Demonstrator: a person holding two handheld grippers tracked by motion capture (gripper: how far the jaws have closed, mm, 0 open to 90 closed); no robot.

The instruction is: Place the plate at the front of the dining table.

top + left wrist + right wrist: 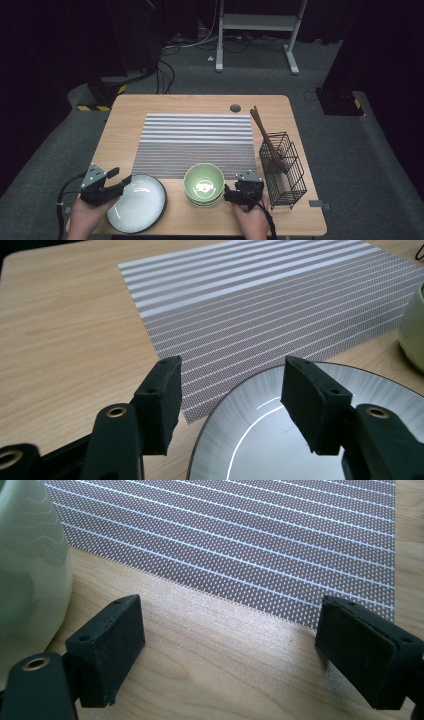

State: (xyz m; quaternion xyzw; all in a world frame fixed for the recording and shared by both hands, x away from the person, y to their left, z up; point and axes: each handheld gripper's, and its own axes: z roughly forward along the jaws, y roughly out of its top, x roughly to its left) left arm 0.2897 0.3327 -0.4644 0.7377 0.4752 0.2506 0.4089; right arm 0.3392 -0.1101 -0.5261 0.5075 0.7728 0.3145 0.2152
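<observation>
Approach step: left claw (227,390) open, jaws straddling the near-left rim of the round silver-grey plate (136,203), which lies flat at the wooden bench's (125,120) front-left corner; being circular, it has no long axis. Next: close on the rim. Right claw (230,645) open, empty, beside the stacked green bowls (203,184)

Dark-rimmed grey plate (136,204) lies flat beside green bowl (203,184).

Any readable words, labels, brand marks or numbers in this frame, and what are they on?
None can be read.
The pale green ceramic bowl has a whitish mark inside its bottom, too small and blurred to tell if it is text.
The grey round plate, the striped woven placemat, the black wire basket and both claws carry no lettering that shows.
</observation>
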